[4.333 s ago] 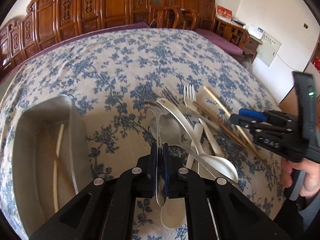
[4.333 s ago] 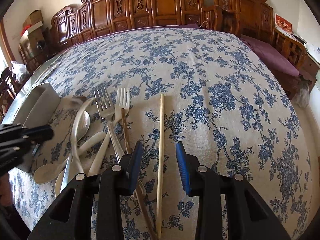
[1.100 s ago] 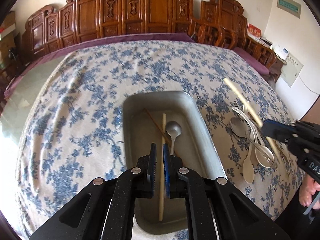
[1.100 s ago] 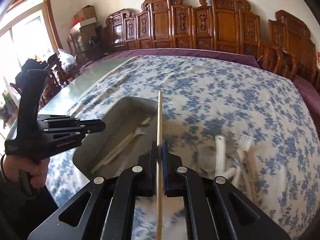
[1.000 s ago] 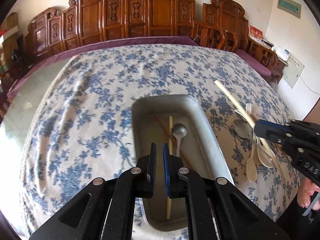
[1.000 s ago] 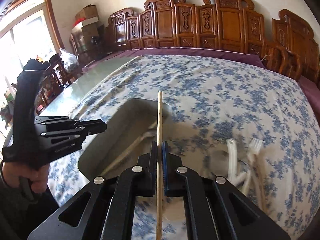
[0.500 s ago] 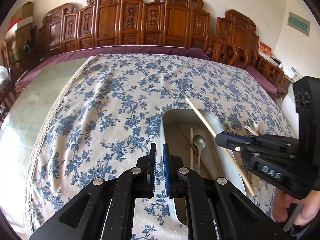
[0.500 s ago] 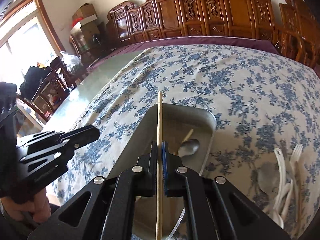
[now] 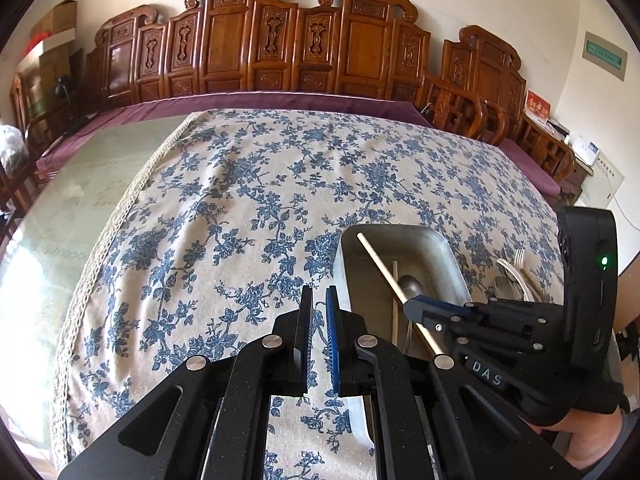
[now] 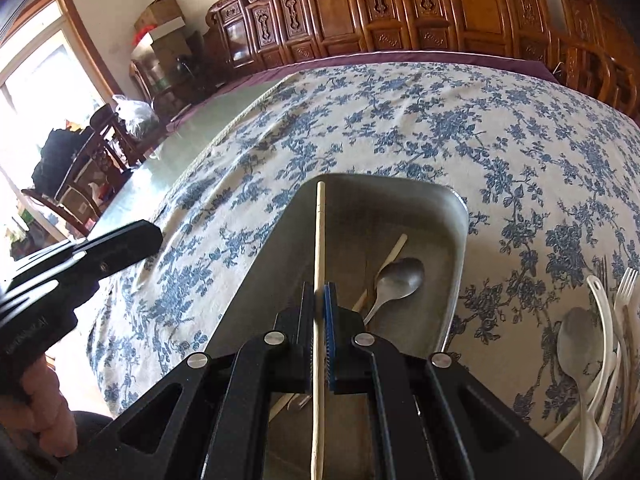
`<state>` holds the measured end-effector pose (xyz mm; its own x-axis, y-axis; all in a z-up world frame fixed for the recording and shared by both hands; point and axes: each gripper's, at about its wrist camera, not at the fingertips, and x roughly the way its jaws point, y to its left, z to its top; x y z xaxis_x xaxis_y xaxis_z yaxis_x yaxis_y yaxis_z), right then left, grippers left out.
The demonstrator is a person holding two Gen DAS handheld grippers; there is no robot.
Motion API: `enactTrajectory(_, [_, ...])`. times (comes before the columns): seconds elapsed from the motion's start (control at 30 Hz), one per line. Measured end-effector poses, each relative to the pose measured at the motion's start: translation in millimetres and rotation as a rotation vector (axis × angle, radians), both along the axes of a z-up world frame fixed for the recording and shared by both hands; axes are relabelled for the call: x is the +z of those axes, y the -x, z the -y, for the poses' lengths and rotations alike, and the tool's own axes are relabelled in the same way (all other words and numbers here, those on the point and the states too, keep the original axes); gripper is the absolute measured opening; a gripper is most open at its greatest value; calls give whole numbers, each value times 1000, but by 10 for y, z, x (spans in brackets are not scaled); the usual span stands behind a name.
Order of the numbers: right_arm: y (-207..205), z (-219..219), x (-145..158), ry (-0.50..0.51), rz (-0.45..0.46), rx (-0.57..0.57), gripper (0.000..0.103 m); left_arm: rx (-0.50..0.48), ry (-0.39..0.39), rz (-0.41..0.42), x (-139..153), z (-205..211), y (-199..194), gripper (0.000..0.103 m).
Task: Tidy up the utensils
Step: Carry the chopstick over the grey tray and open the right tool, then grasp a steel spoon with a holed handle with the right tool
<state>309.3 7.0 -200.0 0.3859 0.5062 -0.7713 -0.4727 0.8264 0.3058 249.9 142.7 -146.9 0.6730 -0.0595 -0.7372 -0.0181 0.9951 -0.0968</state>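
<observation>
Since half a second ago, the right hand-held gripper (image 10: 320, 296) has carried its pale chopstick (image 10: 319, 240) further over the metal tray (image 10: 460, 240), so the stick's far tip now sits above the tray's far rim instead of the cloth beyond it. The left hand-held gripper (image 9: 319, 308) has drifted further to the left of the tray, which now lies off to its right.

The right hand-held gripper is clamped tight on the chopstick, its jaws pressed against the stick about midway along; the stick runs straight ahead between the fingers, with its near end reaching back under the gripper body. Just right of the jaws and below them, inside the tray, lie a metal spoon (image 10: 396, 280) and another pale chopstick (image 10: 390, 258), side by side and touching. Further right, outside the tray on the blue-flowered tablecloth (image 10: 400, 120), a heap of white plastic spoons (image 10: 600, 380), a second metal spoon (image 10: 576, 344) and forks (image 10: 626, 280) lies together.

The left hand-held gripper holds nothing; its jaws stand a narrow slit apart above bare cloth. In its view the right hand-held gripper (image 9: 412, 304) reaches in from the right over the tray (image 9: 344, 264). Beyond the worktop stands a row of carved wooden chairs (image 9: 280, 48).
</observation>
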Motion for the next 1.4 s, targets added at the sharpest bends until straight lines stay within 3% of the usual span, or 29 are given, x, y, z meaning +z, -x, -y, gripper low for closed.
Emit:
enactTrajectory(0.2, [9,68,62,-9,21,9,8,-6,-1,0,9,40,-8,6])
enactTrajectory(0.37, [101,299,292,-21,85,11,8,-28,4,10,34,172,-10,6])
enactTrajectory(0.5, [275,651,484,21,165,14,8,-61,6,16,34,349,-15,6])
enactTrajectory(0.77, [454,1526,620,101,234,-72,8,-134,-13,5,-32,759,-30,10])
enactTrajectory(0.97, [452,1931,426,163,214,-115,8,-182,-18,-1,-94,1035,-2,15])
enactTrajectory(1.4, [406,1762,-118,256,97,-37,8,-278,-40,-20,-226,1493,74,15])
